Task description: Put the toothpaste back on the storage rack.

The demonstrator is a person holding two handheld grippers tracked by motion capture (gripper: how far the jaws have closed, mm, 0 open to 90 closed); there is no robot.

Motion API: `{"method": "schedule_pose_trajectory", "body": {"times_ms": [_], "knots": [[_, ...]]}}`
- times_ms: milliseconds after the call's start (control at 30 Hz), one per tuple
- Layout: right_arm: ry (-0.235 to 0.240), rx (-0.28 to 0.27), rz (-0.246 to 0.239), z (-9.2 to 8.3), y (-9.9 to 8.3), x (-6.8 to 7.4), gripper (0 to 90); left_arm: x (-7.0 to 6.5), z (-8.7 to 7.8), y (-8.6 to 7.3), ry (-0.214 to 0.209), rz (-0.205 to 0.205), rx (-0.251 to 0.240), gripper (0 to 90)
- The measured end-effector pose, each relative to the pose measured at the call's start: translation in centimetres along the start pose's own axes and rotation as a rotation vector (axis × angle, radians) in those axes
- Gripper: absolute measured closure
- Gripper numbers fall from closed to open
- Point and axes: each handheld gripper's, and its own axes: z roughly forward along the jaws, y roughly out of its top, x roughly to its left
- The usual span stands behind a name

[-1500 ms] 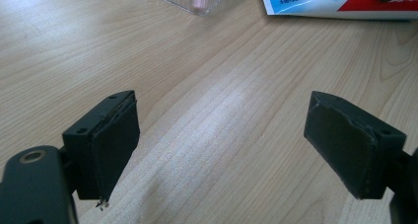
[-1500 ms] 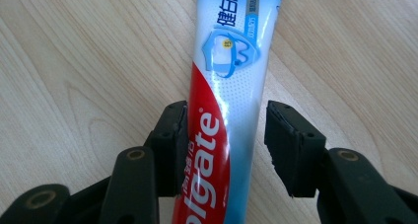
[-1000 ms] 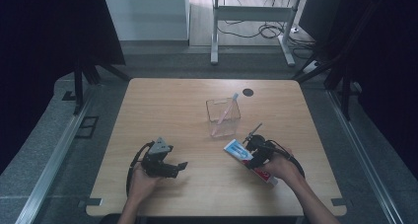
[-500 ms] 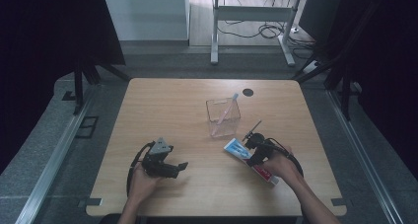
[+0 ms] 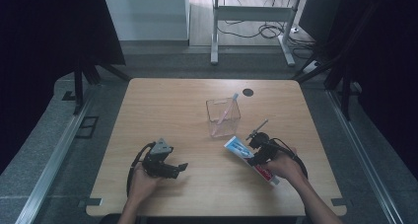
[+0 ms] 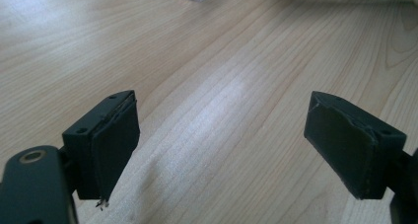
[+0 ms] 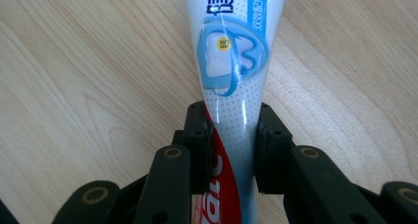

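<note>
since a second before, our right gripper's [image 7: 230,145] jaws had just been closing, and they now pinched the toothpaste tube [image 7: 231,61], which lay flat on the table [image 5: 197,105] beside the clear box [image 5: 223,116]. our left gripper [image 6: 222,145] stayed spread, resting low.

Pale wooden counter [image 5: 162,110] with a small dark round hole [image 5: 248,92] near the far edge. Clear square box [image 5: 223,117] near the middle, a toothbrush [image 5: 227,109] leaning inside. Beyond: grey floor, white desk legs [image 5: 214,31], tangled cables [image 5: 261,30].
</note>
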Motion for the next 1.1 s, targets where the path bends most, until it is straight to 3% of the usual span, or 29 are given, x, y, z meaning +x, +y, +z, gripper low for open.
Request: {"method": "schedule_pose_trajectory", "body": {"times_ms": [700,1100], "knots": [[-0.008,-0.157,0.002,-3.8,-0.2,-0.4,71.7,-0.2,1.0,-0.4,-0.011,0.023,0.064,13.4],[-0.015,-0.244,-0.001,-6.0,0.6,-0.4,71.8,-0.3,0.9,-0.3,-0.013,0.029,0.053,13.4]]}}
